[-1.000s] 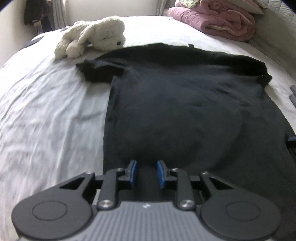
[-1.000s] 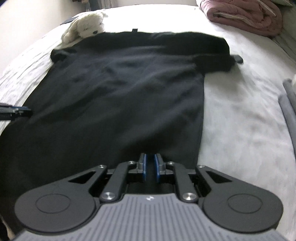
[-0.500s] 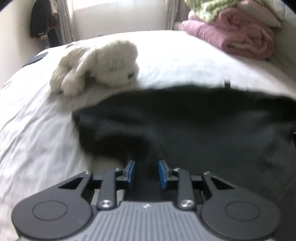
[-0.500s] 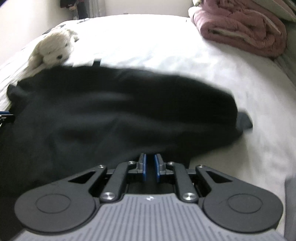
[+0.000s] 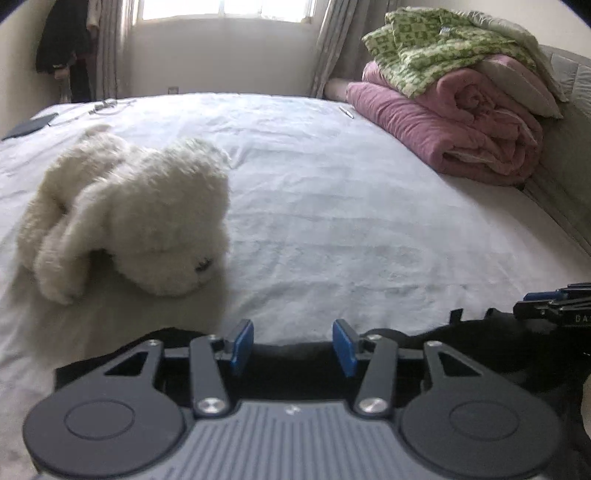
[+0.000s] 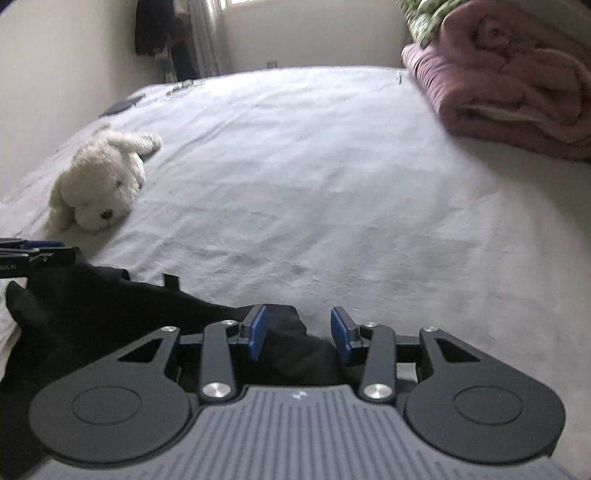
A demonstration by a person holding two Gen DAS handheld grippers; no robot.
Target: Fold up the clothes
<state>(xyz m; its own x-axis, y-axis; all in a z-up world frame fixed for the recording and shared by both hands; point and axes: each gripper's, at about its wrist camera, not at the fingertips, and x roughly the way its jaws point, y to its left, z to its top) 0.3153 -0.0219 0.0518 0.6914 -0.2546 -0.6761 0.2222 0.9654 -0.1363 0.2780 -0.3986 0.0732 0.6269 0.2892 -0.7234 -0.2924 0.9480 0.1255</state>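
- A wide bed (image 5: 332,206) with a wrinkled white sheet fills most of both views.
- A window (image 5: 225,7), top centre, lets in daylight between pale curtains (image 5: 332,44).
- Plain light walls (image 6: 66,74); dark clothes (image 5: 62,40) hang at upper left.
- A grey padded headboard (image 5: 569,122) runs along the right edge.

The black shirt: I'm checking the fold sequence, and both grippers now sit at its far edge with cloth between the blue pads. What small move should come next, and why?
Probably let both pairs of jaws finish opening, then draw the grippers straight back. The left gripper and right gripper are opening, and the black shirt lies on the white sheet with no pad pressing it, short of the plush dog.
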